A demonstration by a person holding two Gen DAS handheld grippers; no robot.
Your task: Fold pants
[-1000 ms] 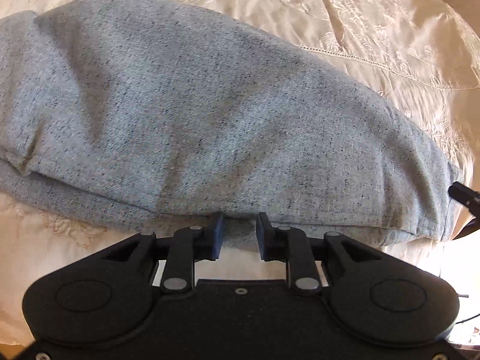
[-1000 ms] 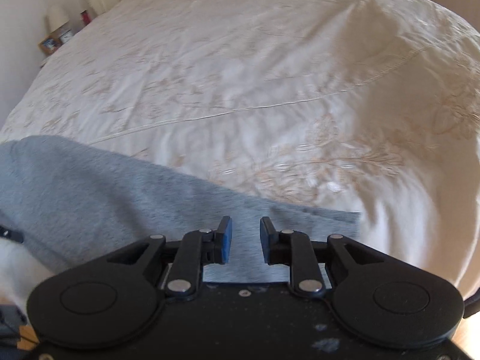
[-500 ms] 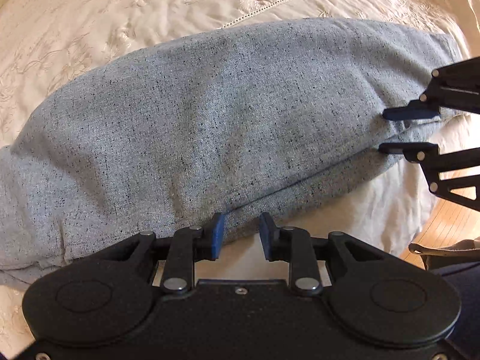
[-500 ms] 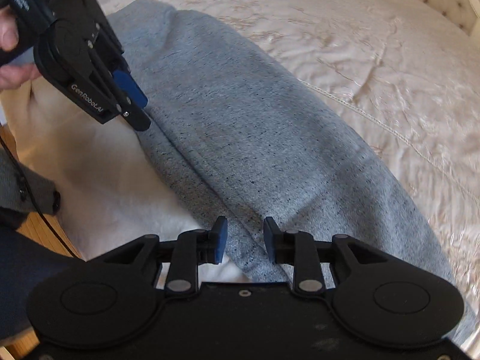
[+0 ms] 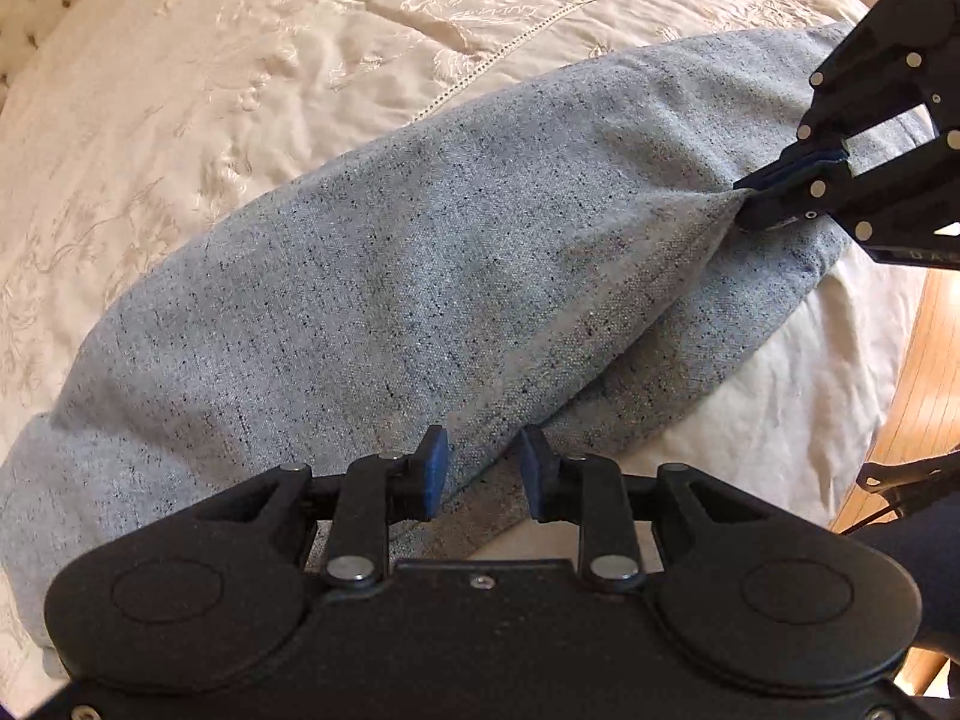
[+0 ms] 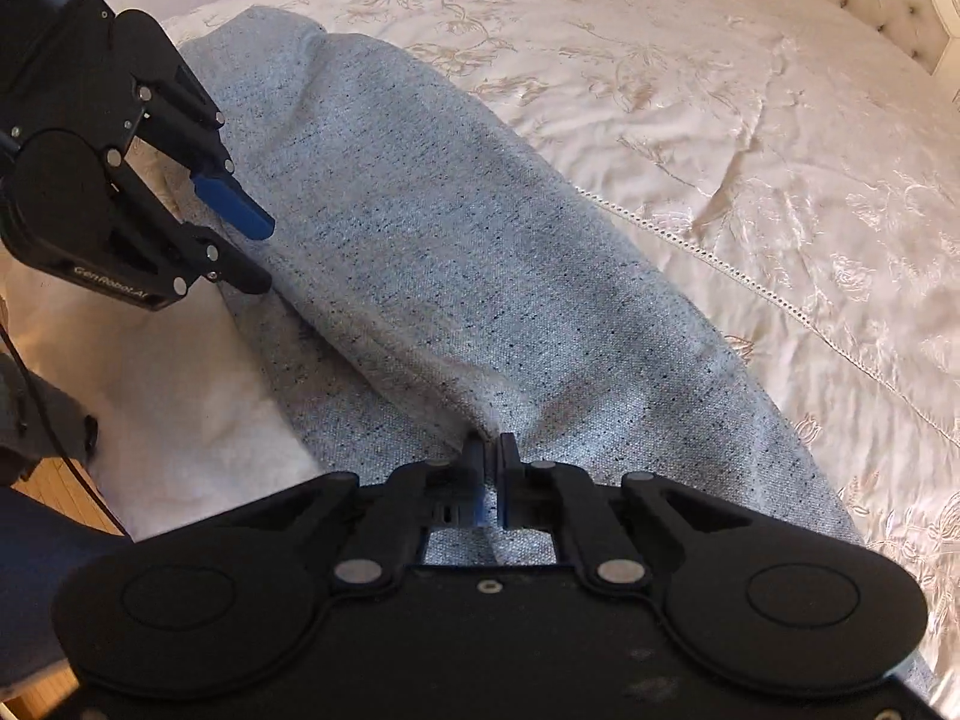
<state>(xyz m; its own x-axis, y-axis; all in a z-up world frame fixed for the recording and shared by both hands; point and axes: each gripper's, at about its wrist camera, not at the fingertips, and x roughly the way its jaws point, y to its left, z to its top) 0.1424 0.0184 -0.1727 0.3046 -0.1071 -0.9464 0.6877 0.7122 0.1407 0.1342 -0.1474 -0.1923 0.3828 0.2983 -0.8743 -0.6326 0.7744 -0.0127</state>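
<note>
The grey flecked pants [image 5: 420, 276] lie lengthwise on a bed covered with a cream embroidered bedspread [image 5: 252, 96], near its edge, one layer resting over another so that a lower strip of fabric shows along the side nearest the bed's edge. The right gripper [image 6: 491, 462] has its jaws clenched on a pinch of the upper layer's edge; the cloth bunches into a small peak where the blue pads meet, and those jaws have just been closing with the fabric caught between them. From the left wrist view the same gripper [image 5: 780, 192] shows at the far right, drawing the cloth into a pointed ridge. The left gripper [image 5: 483, 471] hangs over the edge of the upper layer farther along the pants, its jaws released and partly apart with fabric showing in the gap; the pads do not press on it. Its jaws have opened a little just now. Beyond the bed's edge a strip of wooden floor [image 5: 924, 396] is visible.
</note>
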